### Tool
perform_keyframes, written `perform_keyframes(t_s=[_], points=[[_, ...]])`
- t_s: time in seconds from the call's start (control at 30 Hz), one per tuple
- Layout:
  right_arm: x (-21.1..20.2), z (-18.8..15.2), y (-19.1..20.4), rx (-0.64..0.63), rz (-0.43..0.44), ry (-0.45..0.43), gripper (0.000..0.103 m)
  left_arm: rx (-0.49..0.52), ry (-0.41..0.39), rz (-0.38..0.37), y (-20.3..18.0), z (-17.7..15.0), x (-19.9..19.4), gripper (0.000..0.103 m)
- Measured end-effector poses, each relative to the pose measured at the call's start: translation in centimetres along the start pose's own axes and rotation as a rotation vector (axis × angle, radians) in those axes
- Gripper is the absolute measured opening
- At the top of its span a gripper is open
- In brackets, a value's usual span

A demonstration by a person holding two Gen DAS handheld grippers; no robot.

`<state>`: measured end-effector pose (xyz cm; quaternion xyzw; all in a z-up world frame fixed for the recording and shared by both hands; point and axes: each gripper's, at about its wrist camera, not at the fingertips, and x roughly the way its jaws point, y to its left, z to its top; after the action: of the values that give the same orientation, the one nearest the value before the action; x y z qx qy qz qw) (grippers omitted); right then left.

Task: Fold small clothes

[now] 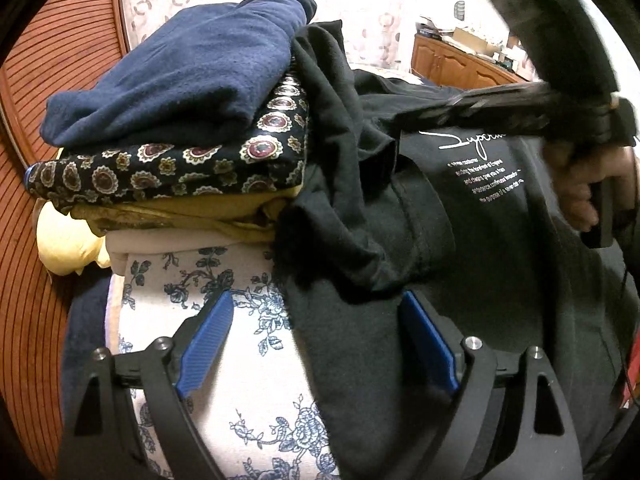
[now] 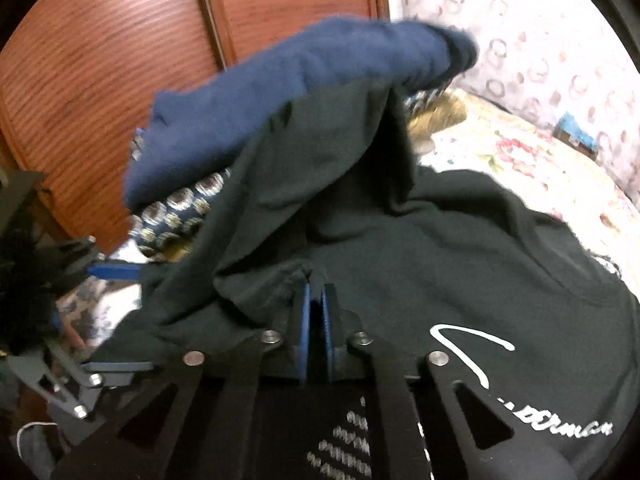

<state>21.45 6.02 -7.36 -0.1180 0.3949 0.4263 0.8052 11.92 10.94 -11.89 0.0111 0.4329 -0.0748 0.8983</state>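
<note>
One black shirt [image 2: 440, 248] (white lettering) lies beside a stack [image 1: 176, 160] of about four folded clothes. The right gripper [image 2: 316, 300] pinches its fabric; the left gripper [image 1: 316, 344] gapes empty over its hem.

The bed has a white cover with blue flowers [image 1: 248, 380] on it. A black shirt with white writing [image 1: 480, 216] lies spread on the bed. Beside it sits a pile of folded clothes [image 1: 180, 152], blue on top.
</note>
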Motion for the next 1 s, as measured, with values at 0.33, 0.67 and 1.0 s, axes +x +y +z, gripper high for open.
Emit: perform_keyframes(t_s=[0.33, 0.67, 1.0], points=[[-4.6, -1.8, -0.9, 0.036, -0.127, -0.069, 0.002, -0.056, -0.109, -0.037, 1.2, -0.1, -2.5, 0.087], [1.3, 0.4, 0.0, 0.001, -0.039, 0.012, 0.041, -0.134, -0.154, -0.076, 2.3, 2.0, -1.9, 0.045], [-3.4, -0.5, -1.5, 0.09, 0.008, -0.106, 0.0, -0.16, -0.195, -0.045, 1.9, 1.5, -2.5, 0.006]])
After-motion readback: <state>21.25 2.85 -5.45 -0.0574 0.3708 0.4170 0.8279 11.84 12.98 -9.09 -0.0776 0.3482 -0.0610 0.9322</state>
